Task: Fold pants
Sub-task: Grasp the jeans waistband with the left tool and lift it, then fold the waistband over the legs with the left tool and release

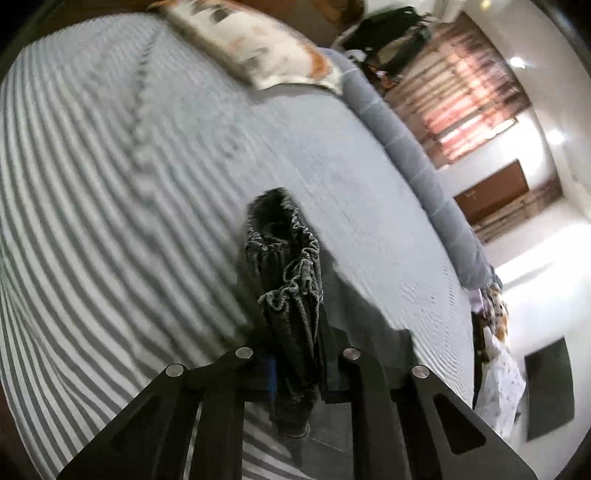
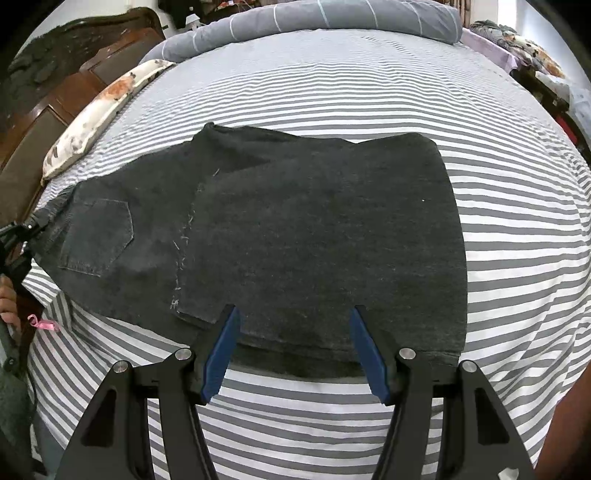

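Note:
Dark grey pants (image 2: pixel 295 229) lie folded on the striped bed (image 2: pixel 369 85), with a back pocket (image 2: pixel 98 236) showing at the left end. My right gripper (image 2: pixel 293 310) hovers open over the near edge of the pants, its blue pads (image 2: pixel 225 343) wide apart and nothing pinched between them. At the far left, my left gripper (image 2: pixel 16 236) holds the waistband end. In the left wrist view, the left gripper (image 1: pixel 295 325) is shut on the gathered elastic waistband (image 1: pixel 288 266), which is raised off the sheet (image 1: pixel 110 184).
A floral pillow (image 2: pixel 99 110) lies by the wooden headboard (image 2: pixel 55 92). A rolled grey duvet (image 2: pixel 314 16) runs along the far side of the bed. A person's hand (image 2: pixel 7 302) and a pink ribbon (image 2: pixel 44 324) sit at the left edge. Clutter lies beyond the bed's far right corner (image 2: pixel 517 48).

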### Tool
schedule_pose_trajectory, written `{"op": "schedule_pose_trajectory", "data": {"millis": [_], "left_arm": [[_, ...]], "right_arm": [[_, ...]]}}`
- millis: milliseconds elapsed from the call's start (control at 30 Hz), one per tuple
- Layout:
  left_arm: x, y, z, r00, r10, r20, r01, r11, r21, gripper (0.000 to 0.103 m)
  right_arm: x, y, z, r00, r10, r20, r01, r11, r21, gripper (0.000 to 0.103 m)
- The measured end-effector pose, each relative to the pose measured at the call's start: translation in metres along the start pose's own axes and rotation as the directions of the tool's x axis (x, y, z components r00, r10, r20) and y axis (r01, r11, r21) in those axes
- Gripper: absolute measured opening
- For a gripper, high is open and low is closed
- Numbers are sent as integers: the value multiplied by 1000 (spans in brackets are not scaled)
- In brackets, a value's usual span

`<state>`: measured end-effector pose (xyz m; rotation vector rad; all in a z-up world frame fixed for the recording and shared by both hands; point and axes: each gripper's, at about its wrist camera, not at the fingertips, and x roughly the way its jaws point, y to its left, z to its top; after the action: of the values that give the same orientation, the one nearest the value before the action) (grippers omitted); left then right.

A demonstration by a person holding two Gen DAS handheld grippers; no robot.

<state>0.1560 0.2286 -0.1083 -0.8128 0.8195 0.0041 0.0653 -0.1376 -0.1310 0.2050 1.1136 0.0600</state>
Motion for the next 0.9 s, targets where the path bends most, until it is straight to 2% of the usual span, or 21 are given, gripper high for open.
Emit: {"op": "schedule_pose_trajectory", "data": {"millis": [200,367,500,567,633,767,900], "left_arm": [[-13,-71,-5,999,-51,-3,51,986,156,14],[-16,-140,-25,989,-135,-58,146,952,269,13],[-10,-193,-54,977,-177,-120,209,912,354,13],[-2,-222,-74,967,-195,-166,247,883,400,13],[7,-243,-91,958,-203,-201,271,867,418,12],[35,-285,-138,938,-189,-290,311,829,466,12],[61,-310,-181,924,-152,-351,322,806,497,12]], "right_arm": [[-6,-14,6,999,34,26,-35,998,58,59],[-18,-37,10,997,50,66,-57,992,116,59],[-28,-63,10,994,57,97,-74,982,175,59],[-33,-80,8,992,60,113,-82,974,210,59],[-37,-98,5,990,61,129,-92,964,250,59],[-42,-129,-3,987,62,147,-107,940,323,59],[-46,-159,-9,984,56,168,-119,911,394,59]]}}
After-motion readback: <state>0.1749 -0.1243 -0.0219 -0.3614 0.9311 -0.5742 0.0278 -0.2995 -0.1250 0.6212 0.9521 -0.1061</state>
